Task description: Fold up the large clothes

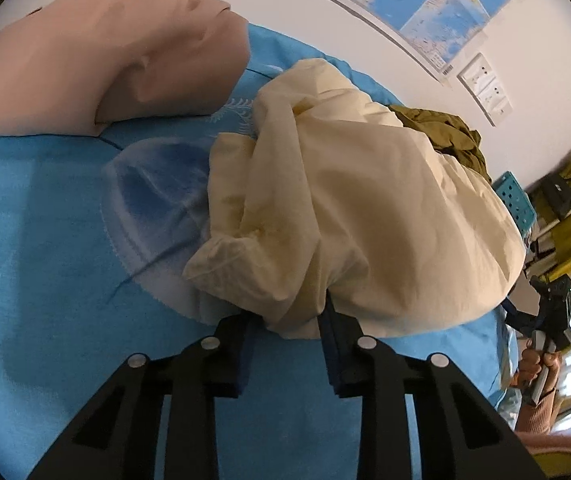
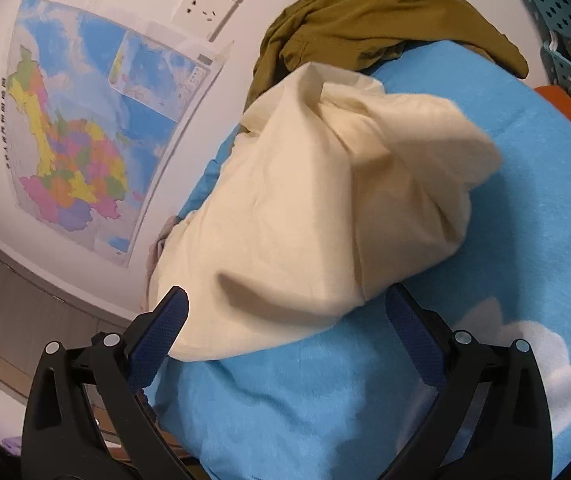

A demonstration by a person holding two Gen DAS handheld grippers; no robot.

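Your left gripper [image 1: 289, 320] is clamped on the cream garment's [image 1: 345, 208] near edge; your right gripper [image 2: 285, 320] gapes wide, straddling its hem. The garment lies bunched on the blue bedspread [image 1: 45, 240], olive clothing [image 2: 365, 20] at twelve o'clock, wall map [image 2: 77, 128] at nine.

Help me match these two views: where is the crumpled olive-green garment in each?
Left wrist: olive-green garment right of centre, behind the cream cloth.
Right wrist: olive-green garment top centre, beyond the cream cloth.
Shared landmark: wall map.
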